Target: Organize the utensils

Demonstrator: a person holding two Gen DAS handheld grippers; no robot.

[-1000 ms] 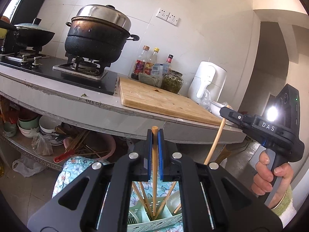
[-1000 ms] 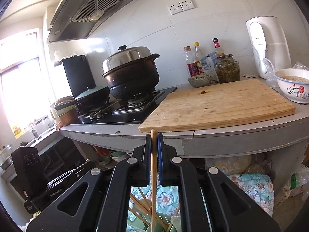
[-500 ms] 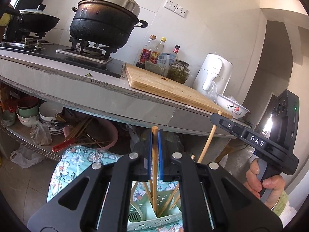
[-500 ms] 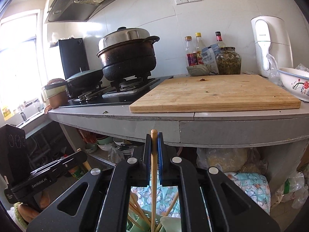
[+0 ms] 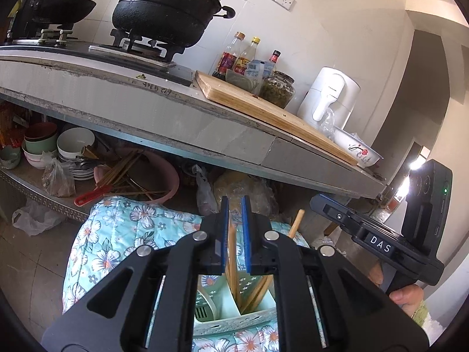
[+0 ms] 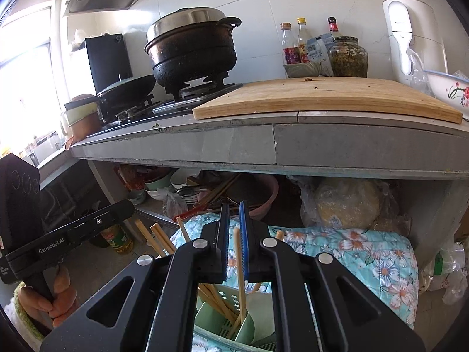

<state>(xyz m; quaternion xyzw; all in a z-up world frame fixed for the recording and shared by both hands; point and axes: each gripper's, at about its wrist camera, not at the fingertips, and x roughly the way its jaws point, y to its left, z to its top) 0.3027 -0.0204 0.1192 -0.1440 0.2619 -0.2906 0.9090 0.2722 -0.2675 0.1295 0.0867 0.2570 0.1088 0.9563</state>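
"DAS" label on right gripper body; "GenRobot.AI" on left gripper body.

We hold two matching black tongs. The left tongs have broad matte arms with triangular cut-outs, round silver screws at the joints, thin steel rods, and blue pads lining the inner faces. The right tongs look the same; from the left they show a white "DAS" label, a small green light and a tall black block. The other unit reads "GenRobot.AI". At our right hand a pale green knitted cuff shows
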